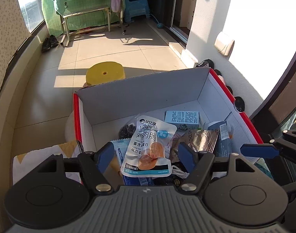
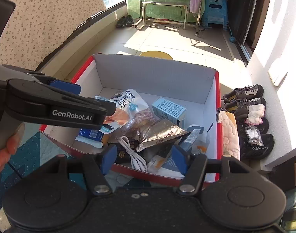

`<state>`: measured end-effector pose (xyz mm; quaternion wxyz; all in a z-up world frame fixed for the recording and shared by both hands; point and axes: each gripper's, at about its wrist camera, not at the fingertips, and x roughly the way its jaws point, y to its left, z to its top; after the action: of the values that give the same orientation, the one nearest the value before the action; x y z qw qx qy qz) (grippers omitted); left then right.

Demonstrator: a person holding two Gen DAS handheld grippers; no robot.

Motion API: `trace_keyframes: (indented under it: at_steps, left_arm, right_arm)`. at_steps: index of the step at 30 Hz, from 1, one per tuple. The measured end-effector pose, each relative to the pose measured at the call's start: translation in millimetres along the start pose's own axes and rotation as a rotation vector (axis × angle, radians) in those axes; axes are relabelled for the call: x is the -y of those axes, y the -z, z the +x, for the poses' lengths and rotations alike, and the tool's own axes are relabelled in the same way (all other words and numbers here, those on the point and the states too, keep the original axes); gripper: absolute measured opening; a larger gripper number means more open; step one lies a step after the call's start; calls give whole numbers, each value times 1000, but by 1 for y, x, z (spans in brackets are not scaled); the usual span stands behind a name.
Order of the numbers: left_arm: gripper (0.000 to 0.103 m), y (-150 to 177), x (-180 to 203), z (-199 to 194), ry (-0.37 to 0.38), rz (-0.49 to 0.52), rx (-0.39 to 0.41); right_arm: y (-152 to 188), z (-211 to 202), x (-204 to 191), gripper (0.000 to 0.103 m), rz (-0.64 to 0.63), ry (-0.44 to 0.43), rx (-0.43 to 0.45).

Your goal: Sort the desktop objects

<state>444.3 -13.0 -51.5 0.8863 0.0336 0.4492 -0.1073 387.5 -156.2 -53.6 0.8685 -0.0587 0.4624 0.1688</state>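
A red-rimmed cardboard box (image 1: 144, 85) (image 2: 155, 71) with a white inside holds several items. On top lies a white chicken-sausage pouch (image 1: 148, 147) (image 2: 126, 106). Beside it are a light-blue carton (image 1: 182, 117) (image 2: 168, 107), a silver foil packet (image 1: 202, 139) (image 2: 161, 136), a white cable (image 2: 131, 151) and a blue-white tube (image 1: 222, 134) (image 2: 192, 136). My left gripper (image 1: 146, 155) is open above the pouch, its jaws on either side of it; it also shows in the right wrist view (image 2: 101, 106). My right gripper (image 2: 144, 159) is open over the box's near edge.
The box stands on a patterned quilted cloth (image 2: 31, 155) (image 1: 31, 161). A yellow stool (image 1: 106, 73) is behind the box. Several shoes (image 2: 245, 97) line the wall at the right. A drying rack (image 2: 167, 3) and blue stools (image 2: 216, 9) stand far back.
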Motion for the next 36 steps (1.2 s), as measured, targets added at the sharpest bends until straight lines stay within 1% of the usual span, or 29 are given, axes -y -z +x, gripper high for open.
trace_keyframes:
  at_steps: [7, 11, 15, 19, 21, 24, 27, 29, 31, 36]
  left_arm:
    - [72, 6, 10, -37, 18, 11, 37]
    - [72, 12, 17, -57, 14, 26, 55]
    - [72, 19, 18, -73, 26, 1, 74]
    - [78, 25, 18, -84, 28, -21, 86]
    - [82, 28, 17, -90, 17, -24, 96]
    - [84, 33, 15, -97, 23, -37, 104]
    - [91, 40, 14, -103, 21, -47, 117]
    - [102, 45, 15, -107, 13, -47, 124]
    - [103, 52, 14, -112, 5, -52, 140]
    - [103, 64, 12, -119, -9, -78, 142]
  right_arm:
    - [0, -33, -2, 63, -7, -1, 47]
    - [2, -52, -2, 63, -26, -3, 82]
    - [4, -65, 0, 63, -15, -12, 110]
    - [10, -78, -5, 64, -49, -3, 147]
    - [12, -83, -8, 64, -57, -13, 156]
    - [17, -91, -10, 66, -56, -27, 166]
    - [23, -97, -9, 69, -49, -35, 171]
    - [28, -102, -8, 70, -47, -39, 180]
    - [32, -106, -7, 71, -39, -41, 188]
    - [41, -119, -2, 72, 12, -61, 214]
